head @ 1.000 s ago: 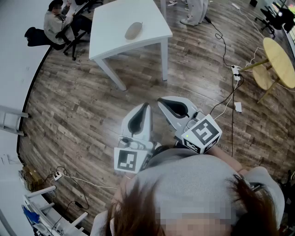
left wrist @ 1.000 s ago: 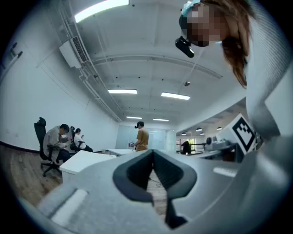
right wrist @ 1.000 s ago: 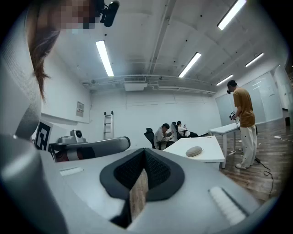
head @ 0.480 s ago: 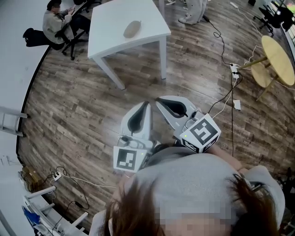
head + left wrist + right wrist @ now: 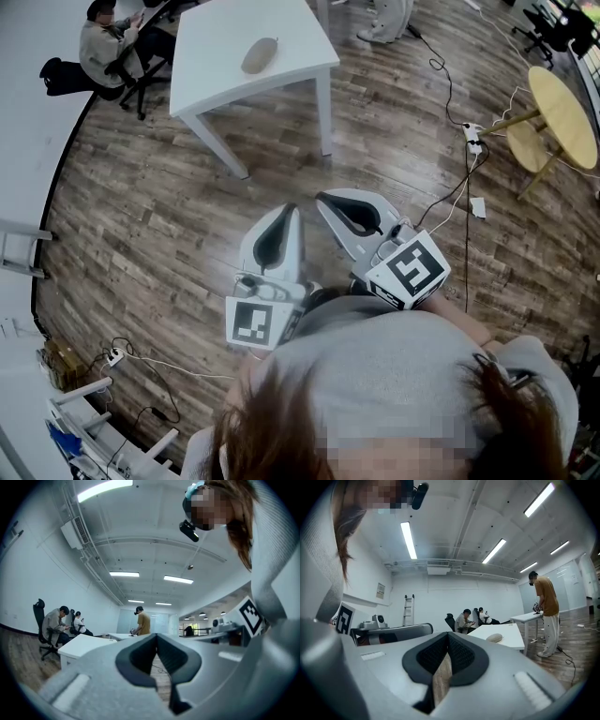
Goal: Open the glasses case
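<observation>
The glasses case (image 5: 259, 54) is a beige oval lying closed on a white table (image 5: 220, 80), far ahead across the wooden floor. It also shows small on the table in the right gripper view, glasses case (image 5: 494, 637). I hold both grippers close to my body, side by side and well short of the table. My left gripper (image 5: 294, 212) is shut with nothing between its jaws, as the left gripper (image 5: 156, 637) confirms in its own view. My right gripper (image 5: 324, 200) is likewise shut and empty, and the right gripper (image 5: 448, 635) points toward the table.
A round wooden table (image 5: 567, 112) stands at the right, with cables and a power strip (image 5: 472, 141) on the floor near it. Seated people (image 5: 98, 42) are beyond the white table's left side. A person (image 5: 546, 609) stands by another table.
The table and case have slid slightly up and left in the head view. Both grippers keep their pose and stay shut.
</observation>
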`<state>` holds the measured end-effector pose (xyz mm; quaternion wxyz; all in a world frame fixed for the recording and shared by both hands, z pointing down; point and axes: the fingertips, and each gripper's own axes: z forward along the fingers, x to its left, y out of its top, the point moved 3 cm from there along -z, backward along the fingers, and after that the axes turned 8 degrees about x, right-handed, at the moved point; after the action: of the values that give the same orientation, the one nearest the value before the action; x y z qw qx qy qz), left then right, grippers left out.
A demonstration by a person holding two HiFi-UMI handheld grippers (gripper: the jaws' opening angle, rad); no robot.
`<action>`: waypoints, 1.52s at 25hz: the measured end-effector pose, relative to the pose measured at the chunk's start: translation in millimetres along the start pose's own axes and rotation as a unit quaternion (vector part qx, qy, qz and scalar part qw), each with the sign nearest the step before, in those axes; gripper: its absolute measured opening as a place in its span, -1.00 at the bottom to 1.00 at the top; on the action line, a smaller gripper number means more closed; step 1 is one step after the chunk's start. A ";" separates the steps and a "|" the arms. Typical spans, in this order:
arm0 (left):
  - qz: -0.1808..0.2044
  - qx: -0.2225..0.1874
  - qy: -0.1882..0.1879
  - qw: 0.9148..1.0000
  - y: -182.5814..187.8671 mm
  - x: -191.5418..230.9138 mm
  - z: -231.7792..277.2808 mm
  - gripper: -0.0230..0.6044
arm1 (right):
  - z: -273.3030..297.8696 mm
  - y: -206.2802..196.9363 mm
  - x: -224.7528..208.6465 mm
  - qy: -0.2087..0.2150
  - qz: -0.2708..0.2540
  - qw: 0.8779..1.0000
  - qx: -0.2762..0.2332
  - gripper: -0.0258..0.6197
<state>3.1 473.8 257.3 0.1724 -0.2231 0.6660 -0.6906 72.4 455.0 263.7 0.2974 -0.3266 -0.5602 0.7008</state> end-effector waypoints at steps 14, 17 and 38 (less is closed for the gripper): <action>0.001 0.001 0.075 0.997 -17.6 -19.3 1.9 -0.91 | -30.4 -27.6 -28.9 0.049 0.006 0.999 0.020 -0.91; 0.002 -0.001 0.084 0.996 -16.4 -5.8 9.3 -0.91 | -16.5 -24.6 -35.5 0.057 0.004 0.998 0.021 -0.91; 0.029 -0.001 0.018 0.999 13.6 211.8 192.6 -0.91 | 207.7 55.2 -186.9 -0.017 -0.006 1.000 -0.012 -0.91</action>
<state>-72.3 197.3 262.9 0.1800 -0.1915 0.6759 -0.6886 19.3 175.2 265.9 0.2883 -0.3147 -0.5756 0.6975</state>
